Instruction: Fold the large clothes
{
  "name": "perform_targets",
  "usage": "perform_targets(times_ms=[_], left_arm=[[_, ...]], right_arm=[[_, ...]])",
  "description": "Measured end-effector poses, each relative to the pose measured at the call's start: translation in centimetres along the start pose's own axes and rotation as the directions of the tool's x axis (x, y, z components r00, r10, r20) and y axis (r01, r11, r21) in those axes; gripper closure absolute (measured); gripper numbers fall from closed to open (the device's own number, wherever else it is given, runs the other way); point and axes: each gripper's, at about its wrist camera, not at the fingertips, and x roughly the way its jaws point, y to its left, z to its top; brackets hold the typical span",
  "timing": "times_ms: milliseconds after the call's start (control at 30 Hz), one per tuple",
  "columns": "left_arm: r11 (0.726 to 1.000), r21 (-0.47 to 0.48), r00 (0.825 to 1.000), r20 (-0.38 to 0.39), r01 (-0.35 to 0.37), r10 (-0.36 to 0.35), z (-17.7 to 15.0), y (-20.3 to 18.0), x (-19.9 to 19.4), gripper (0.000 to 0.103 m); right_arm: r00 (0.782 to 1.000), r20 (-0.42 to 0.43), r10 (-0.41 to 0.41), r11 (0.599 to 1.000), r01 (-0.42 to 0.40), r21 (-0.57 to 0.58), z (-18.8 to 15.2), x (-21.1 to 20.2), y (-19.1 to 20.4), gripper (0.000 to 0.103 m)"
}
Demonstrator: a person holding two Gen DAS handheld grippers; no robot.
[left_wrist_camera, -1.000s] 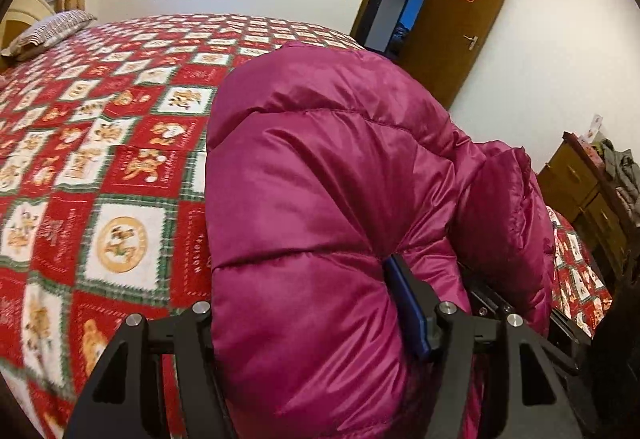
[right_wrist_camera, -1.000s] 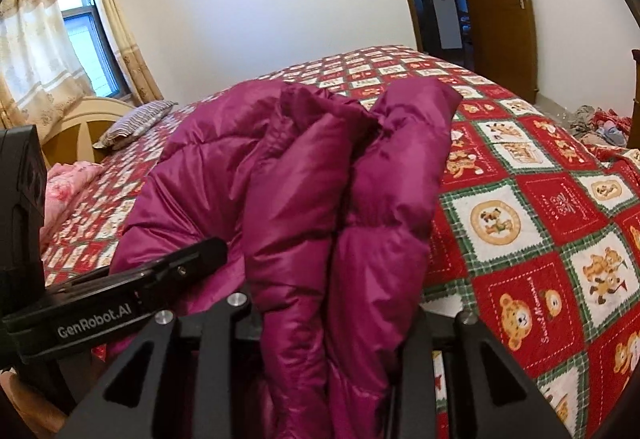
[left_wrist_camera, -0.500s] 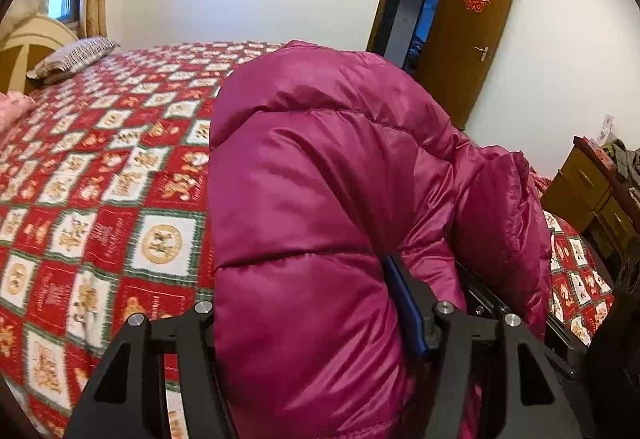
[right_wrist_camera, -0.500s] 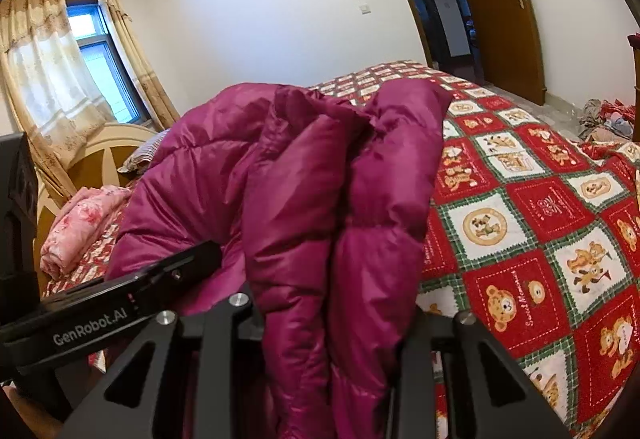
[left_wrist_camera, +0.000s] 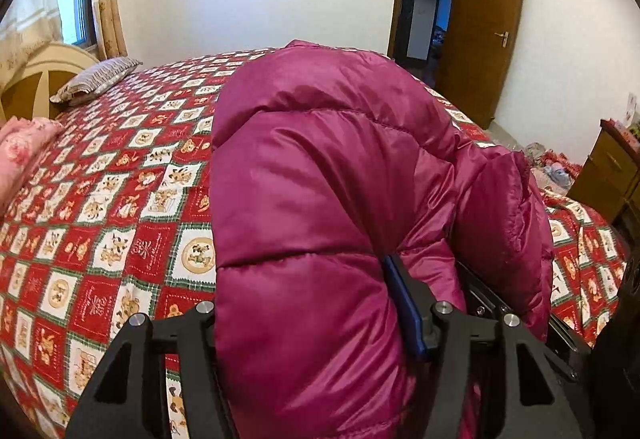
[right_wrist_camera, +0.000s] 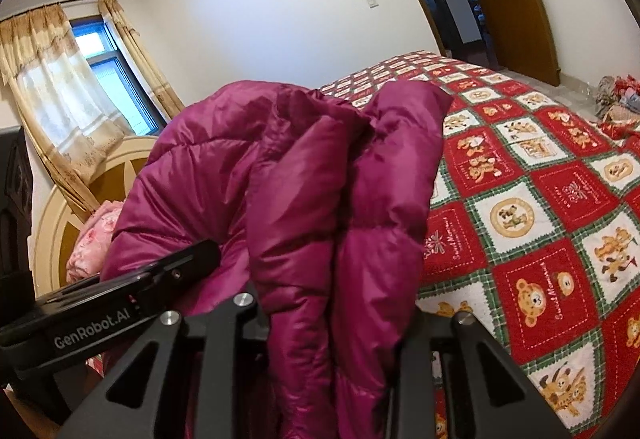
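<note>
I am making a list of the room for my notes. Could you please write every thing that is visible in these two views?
puffy magenta down jacket: one, magenta, bunched between both grippers above the bed
red patchwork bedspread with bear squares: one, red, white and green, covering the bed
striped pillow: one, grey-brown, near the headboard
pink floral folded blanket: one, pink, beside the headboard
cream headboard: one
brown wooden door: one, open
curtained window: one
wooden dresser: one, brown, far right
left gripper: black, shut on jacket
right gripper: black, shut on jacket
</note>
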Motion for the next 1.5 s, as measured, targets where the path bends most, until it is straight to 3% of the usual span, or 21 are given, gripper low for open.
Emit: perform_targets(times_ms=[233, 367, 600, 800, 933, 1167, 1333, 1500], left_arm=[[1.0, 0.016, 1.0, -0.014, 0.017, -0.017, 0.3, -1.6, 1.2, 0.042], [0.999, 0.018, 0.999, -0.003, 0.05, -0.05, 0.7, -2.4, 1.0, 0.042], [0.999, 0.016, 0.999, 0.026, 0.047, -0.047, 1.1, -3.2, -0.2, 0.042], [0.995, 0.067, 0.996, 0.027, 0.078, -0.08, 1.0, -5.2, 1.3, 0.042], [0.987, 0.025, 0.987, 0.018, 0.158, -0.158, 0.1, -5.1, 3.3, 0.042], [0.943, -0.046, 0.943, -0.034, 0.33, -0.331, 0.1, -5.0, 6.7, 0.042], [0.88, -0.116, 0.882, -0.049, 0.461, -0.469, 0.4, -6.2, 8.1, 0.042], [0.836, -0.137, 0.835, -0.084, 0.531, -0.544, 2.0, -8.7, 9.2, 0.042]], right_arm=[[1.0, 0.003, -0.03, 0.999, 0.03, 0.012, 0.4, -0.3, -1.2, 0.072], [0.997, 0.029, -0.067, 0.998, 0.066, 0.006, 0.9, -1.5, -1.3, 0.072], [0.996, 0.055, -0.071, 0.997, 0.072, -0.021, 1.6, -2.5, -0.9, 0.072], [0.987, 0.04, -0.153, 0.984, 0.156, -0.085, 0.9, -1.6, -1.0, 0.072], [0.984, 0.028, -0.178, 0.982, 0.179, -0.054, 0.9, -1.1, -2.8, 0.072], [0.975, -0.014, -0.223, 0.975, 0.223, -0.024, 0.7, -1.5, -5.0, 0.073], [0.96, -0.014, -0.278, 0.96, 0.278, -0.033, 2.3, -3.7, -6.2, 0.073], [0.947, -0.036, -0.319, 0.946, 0.316, -0.067, 5.2, -5.2, -7.5, 0.073]])
